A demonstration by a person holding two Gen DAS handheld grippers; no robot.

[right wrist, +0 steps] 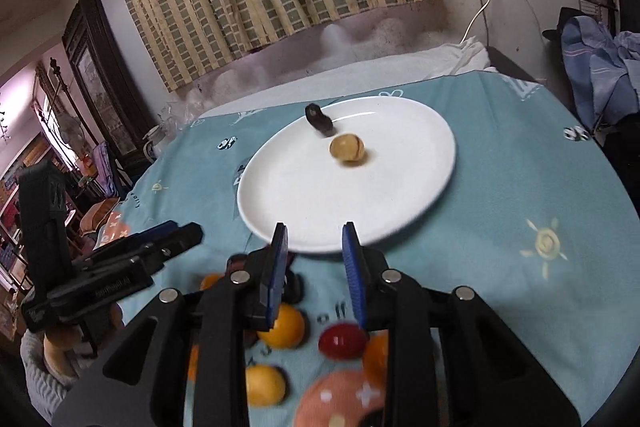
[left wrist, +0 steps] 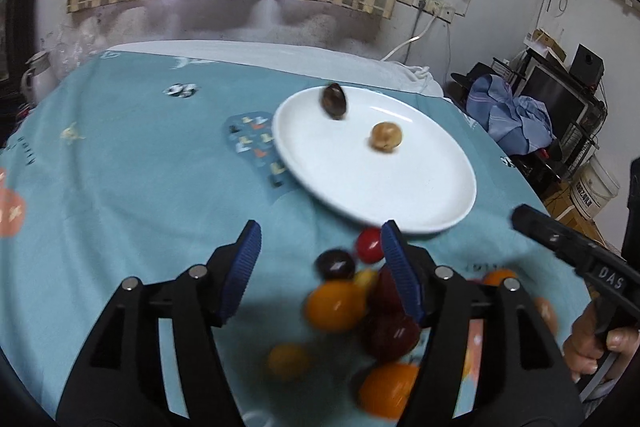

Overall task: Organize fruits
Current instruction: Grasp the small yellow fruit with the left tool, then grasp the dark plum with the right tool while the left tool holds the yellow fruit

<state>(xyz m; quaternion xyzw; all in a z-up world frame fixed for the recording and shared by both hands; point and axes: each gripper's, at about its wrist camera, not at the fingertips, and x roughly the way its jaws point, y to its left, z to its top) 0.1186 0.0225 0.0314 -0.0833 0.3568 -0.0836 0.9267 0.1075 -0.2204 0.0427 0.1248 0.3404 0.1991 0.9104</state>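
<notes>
Left wrist view takes in the big table under its teal patterned cloth (left wrist: 132, 187), which fills most of the scene from both cameras. On the cloth sits a white plate (left wrist: 400, 195), toward the far right as the left hand sees it and dead ahead for the right.

Next down in size are the two tools. The left gripper (left wrist: 318, 267) hangs over the near part of the cloth with its blue-padded jaws spread wide and nothing between them. The right gripper (right wrist: 316, 269) is poised just short of the plate's near rim, its jaws parted too and holding nothing; it also shows at the right edge of the left view, a hand wrapped round its handle.

Below and beside both tools lies a loose heap of small fruits (left wrist: 360, 311) on the cloth, just off the plate's near edge: orange ones, dark purple ones, and a red fruit (right wrist: 342, 341) lying under the right gripper's fingers. They look blurred, so I can't make out each kind.

Smallest of all, two pieces rest on the plate itself: a pale tan round fruit (right wrist: 347, 148) near the middle, and a dark brown fruit (right wrist: 318, 121) just behind it toward the far rim, close together though I cannot tell whether they touch.
</notes>
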